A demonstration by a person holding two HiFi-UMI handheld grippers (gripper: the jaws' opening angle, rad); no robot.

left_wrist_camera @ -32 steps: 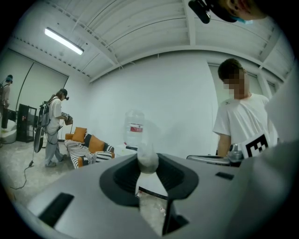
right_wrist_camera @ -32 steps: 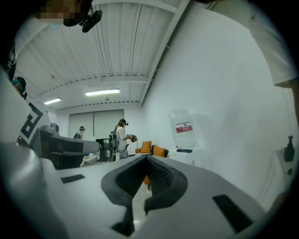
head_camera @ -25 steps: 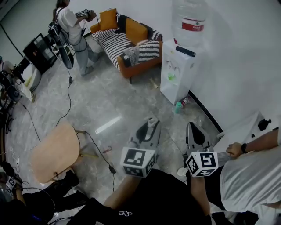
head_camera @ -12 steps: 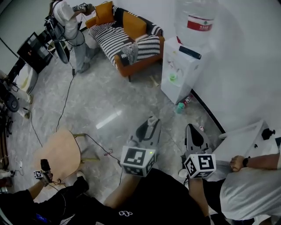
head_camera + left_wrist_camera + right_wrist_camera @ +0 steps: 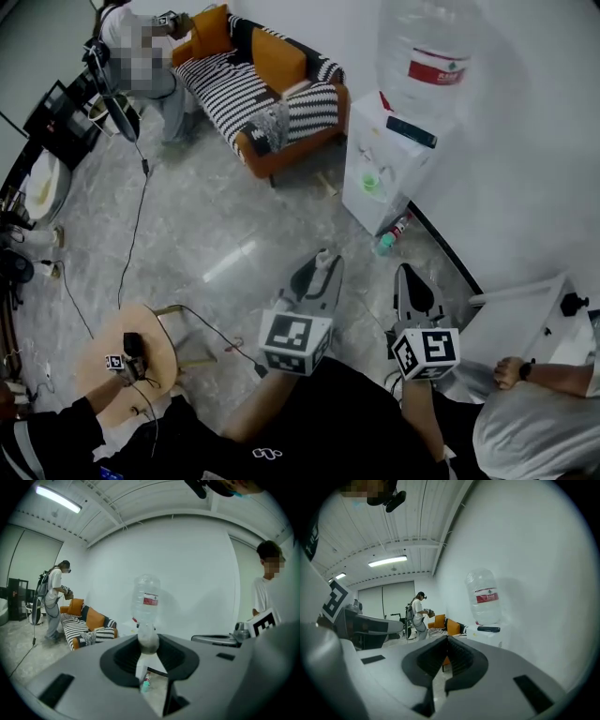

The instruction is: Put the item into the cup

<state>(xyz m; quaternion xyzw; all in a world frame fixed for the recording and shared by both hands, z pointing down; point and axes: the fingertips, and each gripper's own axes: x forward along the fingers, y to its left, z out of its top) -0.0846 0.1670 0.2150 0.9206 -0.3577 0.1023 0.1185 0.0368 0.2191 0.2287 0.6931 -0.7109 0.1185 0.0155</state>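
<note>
A small grey item (image 5: pixel 148 640) is pinched between the left tool's (image 5: pixel 323 256) tips at lower centre; the right tool (image 5: pixel 409 271) is closed, empty.

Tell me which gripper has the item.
The left gripper: a small grey item is pinched at its jaw tips; the right gripper is shut on nothing.

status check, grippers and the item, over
Left gripper shut on small grey item. Right gripper shut, empty. No cup in view. Water dispenser ahead, not touching.
</note>
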